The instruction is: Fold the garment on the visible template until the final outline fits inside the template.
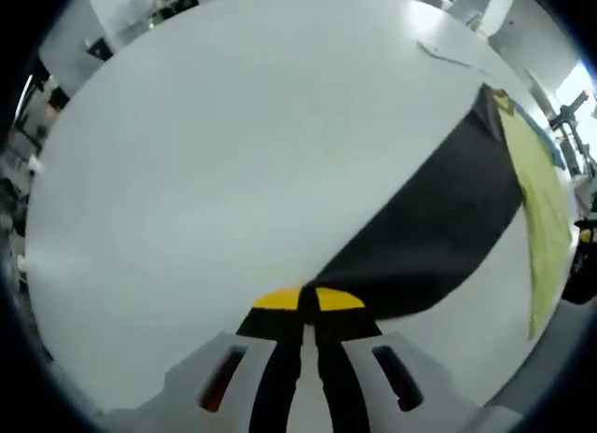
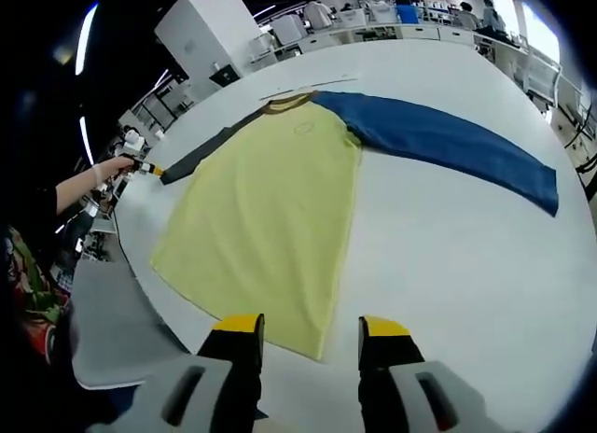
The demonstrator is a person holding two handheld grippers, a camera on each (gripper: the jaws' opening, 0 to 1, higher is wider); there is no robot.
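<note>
A long-sleeved shirt lies flat on the white table (image 2: 448, 256): yellow body (image 2: 270, 209), black sleeve (image 2: 210, 148), blue sleeve (image 2: 448, 139). My left gripper (image 1: 309, 299) is shut on the cuff end of the black sleeve (image 1: 420, 218), which runs up and right to the yellow body (image 1: 546, 209). The right gripper view shows that left gripper (image 2: 145, 168) at the far left, held by a hand. My right gripper (image 2: 311, 328) stands open just short of the shirt's hem, nothing between its jaws.
A grey flat sheet (image 2: 112, 326) lies off the table edge by the hem corner. A thin pale strip (image 2: 312, 81) lies past the collar. Desks and equipment stand beyond the table's far side. Bare white tabletop (image 1: 233, 172) spreads left of the black sleeve.
</note>
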